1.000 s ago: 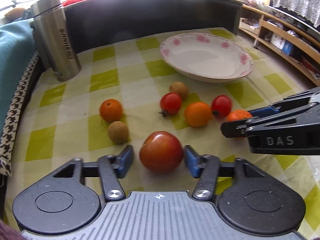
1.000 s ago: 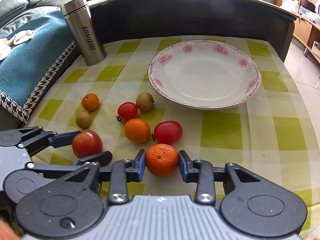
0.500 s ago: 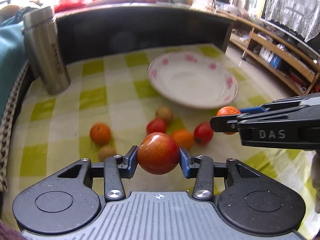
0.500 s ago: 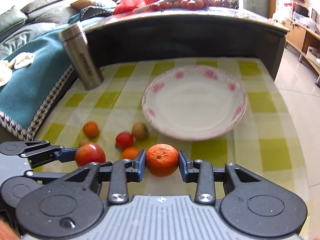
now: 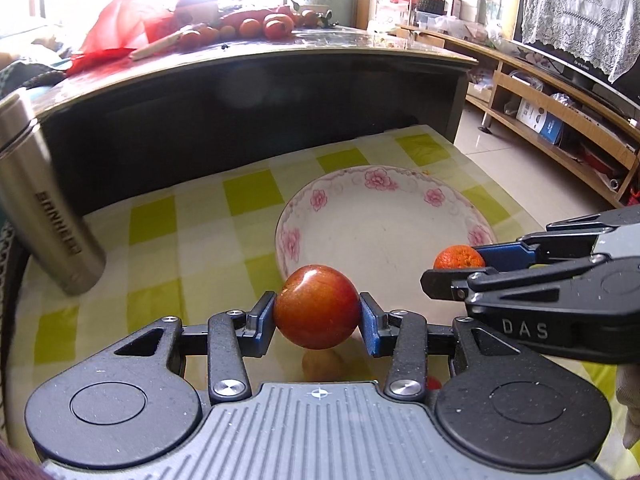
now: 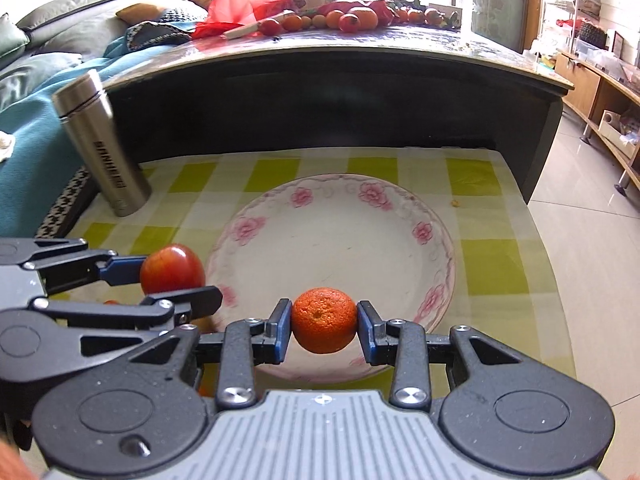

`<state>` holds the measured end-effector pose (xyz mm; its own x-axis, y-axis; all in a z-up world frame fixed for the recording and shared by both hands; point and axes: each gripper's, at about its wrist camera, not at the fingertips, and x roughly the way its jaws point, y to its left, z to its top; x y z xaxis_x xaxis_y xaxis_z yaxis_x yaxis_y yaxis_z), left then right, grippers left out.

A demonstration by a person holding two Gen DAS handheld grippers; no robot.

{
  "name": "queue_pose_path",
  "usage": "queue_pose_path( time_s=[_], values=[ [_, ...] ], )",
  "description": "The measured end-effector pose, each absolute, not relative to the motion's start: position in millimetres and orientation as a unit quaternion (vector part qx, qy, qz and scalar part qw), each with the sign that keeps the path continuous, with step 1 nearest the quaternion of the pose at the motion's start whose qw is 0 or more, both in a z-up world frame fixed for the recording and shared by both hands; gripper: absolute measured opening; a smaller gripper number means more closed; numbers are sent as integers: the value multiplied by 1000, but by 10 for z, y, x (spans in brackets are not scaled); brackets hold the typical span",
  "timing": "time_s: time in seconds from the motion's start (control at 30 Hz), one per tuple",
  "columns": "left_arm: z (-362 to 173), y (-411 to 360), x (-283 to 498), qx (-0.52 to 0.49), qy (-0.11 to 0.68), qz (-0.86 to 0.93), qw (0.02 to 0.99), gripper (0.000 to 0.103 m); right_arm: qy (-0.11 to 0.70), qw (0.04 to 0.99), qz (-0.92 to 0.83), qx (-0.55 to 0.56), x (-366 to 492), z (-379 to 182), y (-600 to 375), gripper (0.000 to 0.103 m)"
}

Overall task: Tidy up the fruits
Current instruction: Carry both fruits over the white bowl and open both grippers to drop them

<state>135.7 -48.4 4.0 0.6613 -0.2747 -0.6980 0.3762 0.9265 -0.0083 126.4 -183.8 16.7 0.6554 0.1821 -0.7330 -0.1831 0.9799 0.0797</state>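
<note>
On the bench, with its green-and-cream checked cloth, we see a white plate rimmed with pink flowers, holding nothing. Over its near edge we hold two fruits in the air: the left hand-held gripper pinches a glossy red apple, and the right hand-held gripper pinches a small dimpled orange. A steel flask stands at the cloth's far left corner, a dark counter strewn with more fruit behind it.
</note>
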Motion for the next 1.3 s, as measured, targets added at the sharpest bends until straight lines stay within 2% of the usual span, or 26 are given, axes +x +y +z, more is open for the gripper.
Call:
queue_pose_path(
  time_s=[0.77,1.3],
  values=[
    [-68,-730,1641,103,368,-186,905,51,407,910,82,9,1576,-46,-2033,40],
    [5,-708,1626,99,359,-179,911,58,391,917,76,21,1546,30,-2069,44]
  ],
)
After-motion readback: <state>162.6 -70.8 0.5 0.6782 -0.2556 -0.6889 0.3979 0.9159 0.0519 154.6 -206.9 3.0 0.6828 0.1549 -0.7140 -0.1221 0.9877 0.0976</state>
